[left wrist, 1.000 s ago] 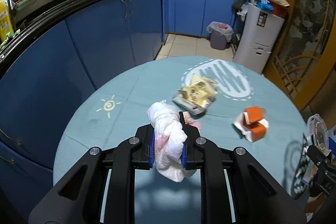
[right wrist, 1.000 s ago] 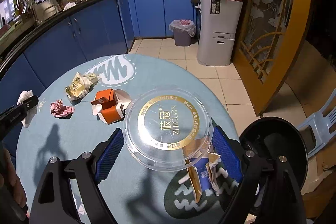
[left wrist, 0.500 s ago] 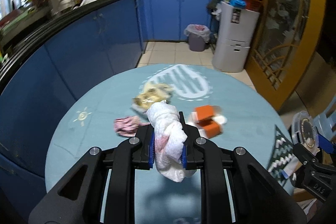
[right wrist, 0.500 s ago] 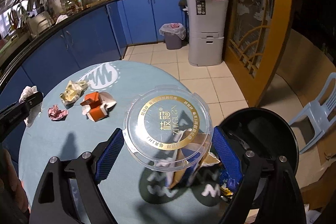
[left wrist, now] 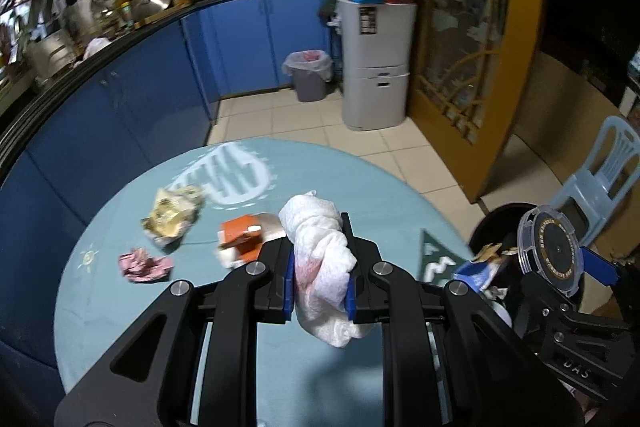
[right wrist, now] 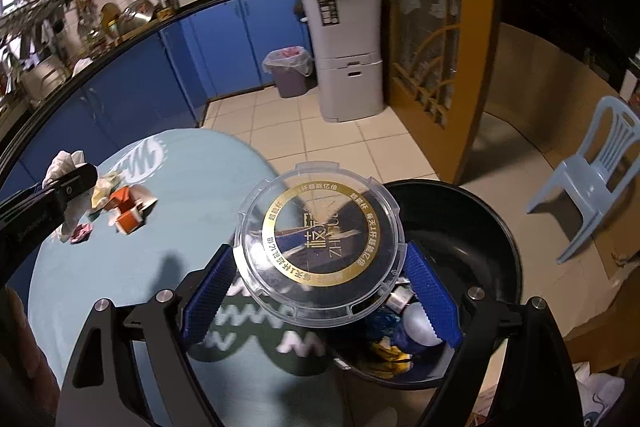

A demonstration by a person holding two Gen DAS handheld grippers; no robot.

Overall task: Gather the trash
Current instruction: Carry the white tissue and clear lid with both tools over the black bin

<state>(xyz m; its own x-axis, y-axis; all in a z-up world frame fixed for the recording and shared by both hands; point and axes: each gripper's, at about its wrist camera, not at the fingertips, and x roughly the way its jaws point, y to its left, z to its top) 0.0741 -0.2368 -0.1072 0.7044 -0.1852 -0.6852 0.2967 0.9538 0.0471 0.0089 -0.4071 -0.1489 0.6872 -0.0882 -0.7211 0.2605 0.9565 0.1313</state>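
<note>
right wrist view: right gripper (right wrist: 320, 263) clamps the clear lid (right wrist: 320, 249) over the black bin (right wrist: 472, 227); release squarely above it. left gripper (left wrist: 319, 275) pinches a tissue (left wrist: 320, 259).

"DAS" on right gripper (left wrist: 560, 283) (lid lettering blurred)

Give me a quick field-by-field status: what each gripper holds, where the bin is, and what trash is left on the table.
left gripper: shut on white tissue wad, above the table
right gripper: shut on clear plastic lid, held at the bin's rim
black bin: beside the table edge, already holds wrappers
table: round, light blue cloth
left on table: yellow wrapper, orange carton, pink crumpled paper
</note>
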